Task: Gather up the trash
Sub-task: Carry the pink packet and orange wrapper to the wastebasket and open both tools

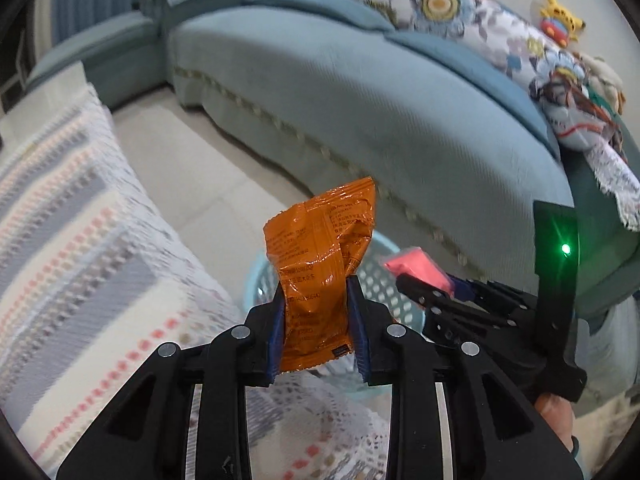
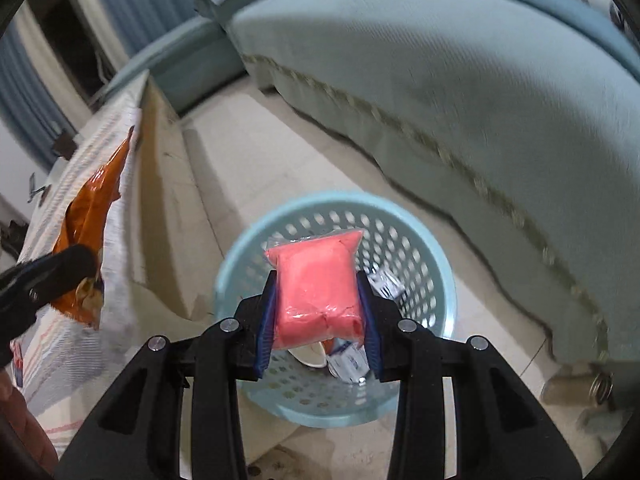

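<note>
Pinching an orange snack wrapper point(image 1: 320, 276) between the blue pads of the left gripper point(image 1: 319, 328), lower centre of the left wrist view, wrapper crumpled and sticking up past the fingertips. Showing behind it, partly hidden, a light-blue perforated basket point(image 1: 384, 292) on the pale tiled floor point(image 1: 208, 168). Clamping a pink plastic-wrapped packet point(image 2: 318, 288) in the right gripper point(image 2: 318, 320), centre of the right wrist view, pads pressing on both sides of the pkt. Hanging directly over the basket point(image 2: 240, 264) there, w/ a paper cup point(image 2: 310, 356) and white-and-blue wrappers point(image 2: 350, 362) lying inside on its bottom. Appearing also at right of the left wrist view: the right gripper point(image 1: 420, 292), side-on, pink packet point(image 1: 412, 266) at its tip, green light glowing on its body. Appearing at left edge of the right wrist view: the left gripper point(image 2: 60, 272), blurred, orange wrapper point(image 2: 96, 200) poking up from it. Filling the upper right of both views, a blue-green sofa point(image 1: 320, 92) w/ braided trim; floral cushions point(image 1: 440, 4) and a yellow plush toy point(image 1: 560, 12) sitting along its back at top right. Lying at left in both views, a striped knitted cloth point(image 1: 72, 220) over a low surface just beside the basket.
</note>
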Available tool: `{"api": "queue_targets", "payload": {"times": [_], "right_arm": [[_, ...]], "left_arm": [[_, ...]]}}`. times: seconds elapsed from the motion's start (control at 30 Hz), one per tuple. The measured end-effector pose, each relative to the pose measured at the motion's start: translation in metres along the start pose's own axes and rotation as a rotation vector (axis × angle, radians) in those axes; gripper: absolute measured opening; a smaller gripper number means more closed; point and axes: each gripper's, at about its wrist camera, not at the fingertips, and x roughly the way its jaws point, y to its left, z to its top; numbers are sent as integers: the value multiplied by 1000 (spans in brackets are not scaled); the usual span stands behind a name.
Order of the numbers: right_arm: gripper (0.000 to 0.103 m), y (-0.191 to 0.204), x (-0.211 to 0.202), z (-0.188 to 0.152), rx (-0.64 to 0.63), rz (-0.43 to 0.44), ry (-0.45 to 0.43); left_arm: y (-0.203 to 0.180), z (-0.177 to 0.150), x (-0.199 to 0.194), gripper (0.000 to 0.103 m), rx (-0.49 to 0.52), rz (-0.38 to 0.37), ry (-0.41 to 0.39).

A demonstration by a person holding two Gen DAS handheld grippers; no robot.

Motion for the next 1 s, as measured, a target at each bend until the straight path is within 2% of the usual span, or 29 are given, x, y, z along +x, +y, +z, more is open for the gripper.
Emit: {"api": "queue_targets", "payload": {"times": [0.03,0.07,0.13,0.23,0.37,0.57,0.77,1.0], "right_arm": [[34,-5,7,-1,9,-9,16],[35,-8,12,-2,17,-13,29],[35,-9,18,-4,28,-34,44],[40,-11,21,-5,35,-48,48],[49,-10,16,-5,37,-51,39],[49,-6,2,-4,30,-43,19],[49,8,-19,-2,2,-36,-15],[49,33,-49,-2,-49,-3,-67]], "left_arm": [[0,-1,9,32,-1,-10,21],[2,-1,14,44,-3,-15,32],[5,-2,22,57,-18,-28,45],[11,-4,25,59,-27,-33,49],[24,-7,14,66,-58,-59,38],[26,-7,1,67,-71,-94,30],[27,-13,-13,85,-81,-123,12],[41,-22,-44,85,-110,-139,-40]]}}
